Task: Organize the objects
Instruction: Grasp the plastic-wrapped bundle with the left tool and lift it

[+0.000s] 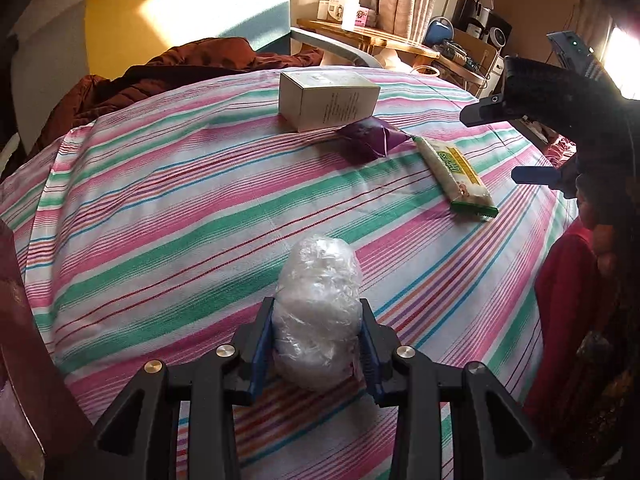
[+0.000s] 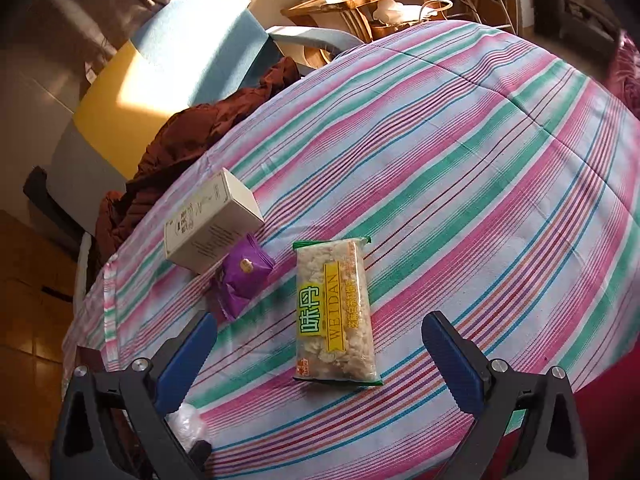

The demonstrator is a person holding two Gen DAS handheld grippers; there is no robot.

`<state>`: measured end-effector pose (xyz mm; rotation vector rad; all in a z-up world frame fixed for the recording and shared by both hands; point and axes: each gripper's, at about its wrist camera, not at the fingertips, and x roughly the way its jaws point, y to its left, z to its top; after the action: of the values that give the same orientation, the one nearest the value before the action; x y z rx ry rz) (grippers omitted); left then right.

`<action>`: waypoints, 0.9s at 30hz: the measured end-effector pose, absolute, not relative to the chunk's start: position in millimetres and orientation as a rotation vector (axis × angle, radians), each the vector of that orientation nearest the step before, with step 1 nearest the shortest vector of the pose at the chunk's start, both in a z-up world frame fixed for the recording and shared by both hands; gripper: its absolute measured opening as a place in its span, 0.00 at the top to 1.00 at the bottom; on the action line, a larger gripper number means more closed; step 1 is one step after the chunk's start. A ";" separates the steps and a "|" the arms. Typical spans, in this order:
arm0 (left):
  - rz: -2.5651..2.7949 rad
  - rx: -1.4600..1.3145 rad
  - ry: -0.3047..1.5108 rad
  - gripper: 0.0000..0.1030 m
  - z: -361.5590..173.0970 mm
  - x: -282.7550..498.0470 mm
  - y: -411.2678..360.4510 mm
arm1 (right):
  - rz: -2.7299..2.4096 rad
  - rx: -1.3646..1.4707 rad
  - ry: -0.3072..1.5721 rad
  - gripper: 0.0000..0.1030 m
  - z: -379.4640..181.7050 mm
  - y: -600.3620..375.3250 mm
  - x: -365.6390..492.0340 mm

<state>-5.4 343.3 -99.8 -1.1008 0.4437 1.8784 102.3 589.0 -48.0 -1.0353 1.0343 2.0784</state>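
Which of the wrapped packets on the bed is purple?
The small purple packet, lying between the white box and the long green-edged snack pack.

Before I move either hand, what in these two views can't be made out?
- Clear-wrapped bundle: contents unreadable in the left wrist view; crinkled film blurs them, and the left gripper shut on it hides its sides.
- Same bundle in the right wrist view: only a scrap shows behind a finger.
- Cream box: print too small.
- Purple packet: label too small.
- Snack bar: underside hidden.
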 end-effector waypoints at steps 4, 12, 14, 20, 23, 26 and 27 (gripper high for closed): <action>1.888 -1.079 0.416 0.63 -103.3 -7.0 347.4 | 2.051 -1.103 0.945 0.04 -52.7 585.5 93.9; 1.829 -1.128 0.296 0.63 -104.6 -18.3 336.9 | 1.999 -1.248 0.814 0.10 -68.9 580.3 75.7; 1.827 -1.131 0.287 0.63 -104.8 -18.3 336.3 | 1.992 -1.260 0.783 0.10 -70.3 579.9 73.6; 1.831 -1.119 0.266 0.63 -105.0 -17.6 334.0 | 1.945 -1.328 0.666 0.10 -78.7 577.5 63.8; 1.830 -1.125 0.239 0.63 -105.2 -19.4 332.3 | 1.936 -1.365 0.600 0.10 -84.4 572.7 56.1; 1.834 -1.133 0.244 0.64 -104.1 -19.7 332.4 | 1.940 -1.400 0.607 0.18 -91.5 573.1 56.2; 1.837 -1.141 0.240 0.65 -103.6 -19.4 331.3 | 1.942 -1.413 0.601 0.22 -92.7 572.1 56.5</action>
<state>-19.4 331.3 -103.6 -1.1413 0.2396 1.8369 56.5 572.1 -92.7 -1.4134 0.6008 1.9425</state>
